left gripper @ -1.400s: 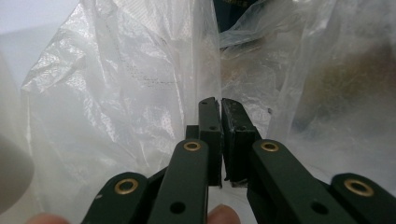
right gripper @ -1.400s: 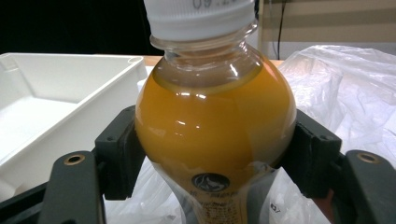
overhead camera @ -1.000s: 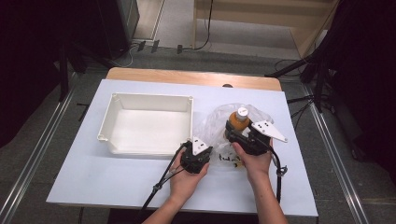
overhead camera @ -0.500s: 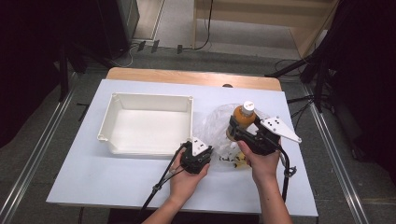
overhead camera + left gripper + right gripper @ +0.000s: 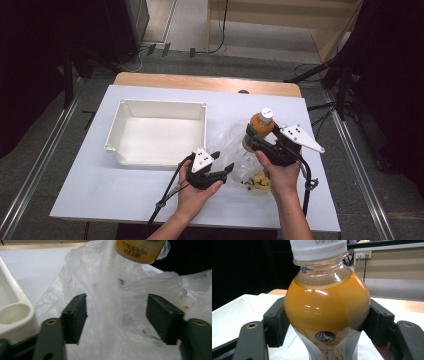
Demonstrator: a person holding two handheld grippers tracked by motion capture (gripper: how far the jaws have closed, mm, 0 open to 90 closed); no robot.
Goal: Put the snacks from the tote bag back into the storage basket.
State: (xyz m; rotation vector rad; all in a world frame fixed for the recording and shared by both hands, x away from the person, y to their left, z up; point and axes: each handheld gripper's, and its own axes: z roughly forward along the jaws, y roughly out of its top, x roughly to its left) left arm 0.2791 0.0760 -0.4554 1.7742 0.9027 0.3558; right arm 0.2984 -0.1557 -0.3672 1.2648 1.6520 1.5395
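Since the earlier frame: item 1, bottle, lifted higher out of the plastic bag; item 2, left gripper, its jaws have just been opening, thin bag film lying loose between them.

Entry 1, bottle. Orange drink, white cap, printed label. I have it clamped in the right gripper, 1 black pad pressed on each side of the round shoulder, cap upright above the jaws, label band below them. In the left gripper view its lower end hangs above and beyond my left jaws, clear of the bag.

Entry 2, plastic bag. Clear, crumpled, resting on the white surface. It lies directly ahead of the left jaws and below the right ones. My left jaws stand apart; film runs through the gap, and neither pad presses on it.

Entry 3, white tray. Rectangular, beyond the left jaws and off to their outer side, near the bag but apart from it.

Entry 4, small yellow-and-dark object. Under the bag beside my right hand; I cannot tell what it is.
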